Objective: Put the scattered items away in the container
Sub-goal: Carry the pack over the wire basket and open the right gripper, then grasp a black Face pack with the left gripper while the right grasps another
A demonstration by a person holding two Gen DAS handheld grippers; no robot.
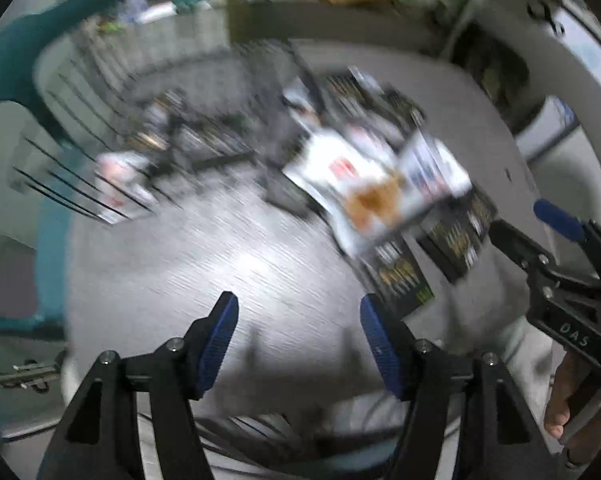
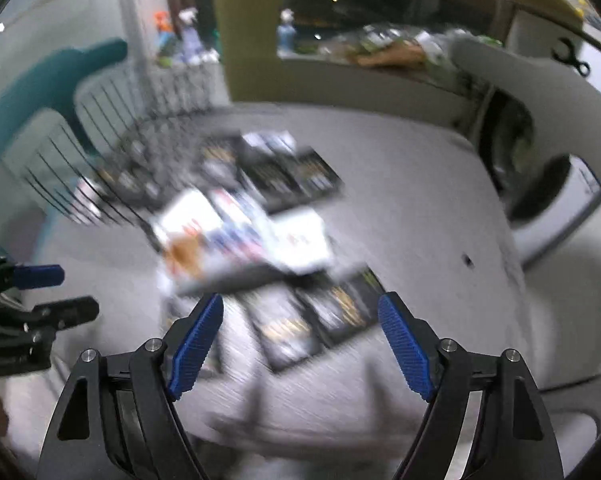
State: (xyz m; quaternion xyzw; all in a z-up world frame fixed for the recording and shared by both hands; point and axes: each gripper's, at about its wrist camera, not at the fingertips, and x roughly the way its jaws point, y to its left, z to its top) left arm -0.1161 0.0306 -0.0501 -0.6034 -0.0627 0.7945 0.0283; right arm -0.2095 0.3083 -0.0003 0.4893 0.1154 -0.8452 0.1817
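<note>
Left wrist view: left gripper spread, holding nothing, above bare table.
Right gripper: spread, empty, over the dark packets.
Packet pile: scattered mid-table, just right of the wire basket.
Basket contents: some packets seem inside; blur hides detail.
Risk: flat, overlapping packets may slide or come up two together.

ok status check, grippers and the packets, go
Left gripper open, empty, over bare table. Right gripper open, empty. Packets piled loose beside wire basket. Frames blurred; nothing seen in the way.
</note>
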